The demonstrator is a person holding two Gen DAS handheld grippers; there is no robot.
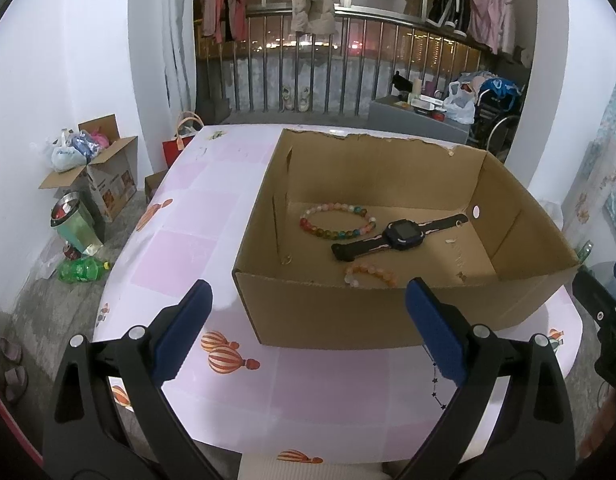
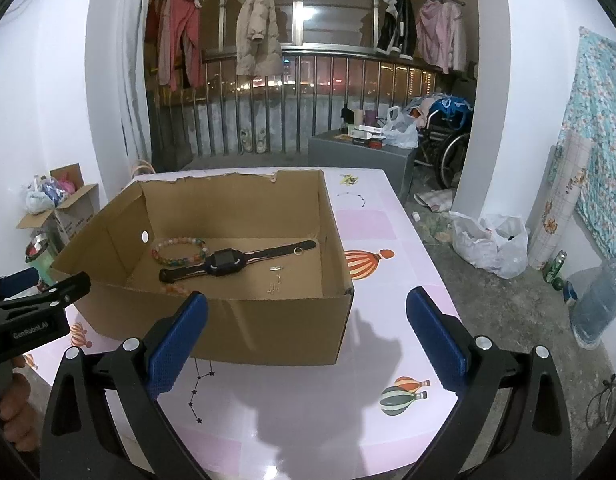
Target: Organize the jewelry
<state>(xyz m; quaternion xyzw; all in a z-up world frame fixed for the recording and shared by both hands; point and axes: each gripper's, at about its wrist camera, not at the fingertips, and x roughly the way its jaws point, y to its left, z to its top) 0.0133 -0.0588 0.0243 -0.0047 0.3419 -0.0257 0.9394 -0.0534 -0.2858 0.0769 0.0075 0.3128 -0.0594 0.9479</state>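
Note:
An open cardboard box (image 1: 388, 312) (image 2: 268, 328) stands on the pink table. Inside lie a multicoloured bead bracelet (image 1: 338, 222) (image 2: 179, 252), a dark watch (image 1: 400, 237) (image 2: 228, 261) and an orange bead bracelet (image 1: 371, 274) (image 2: 174, 290), half hidden by the front wall. Small metal pieces (image 2: 275, 282) rest on the box floor. My left gripper (image 1: 308, 300) is open in front of the box, nothing between its blue pads. My right gripper (image 2: 308, 312) is open too, near the box's right front corner, empty. The left gripper (image 2: 32, 308) also shows in the right wrist view, held by a hand.
The table (image 1: 212, 208) (image 2: 388, 264) has a pink cloth with balloon prints. On the floor to the left are a cardboard box with bags (image 1: 100, 168), a bin (image 1: 74, 220) and a green bottle (image 1: 82, 270). To the right are plastic bags (image 2: 492, 244) and a water jug (image 2: 598, 304).

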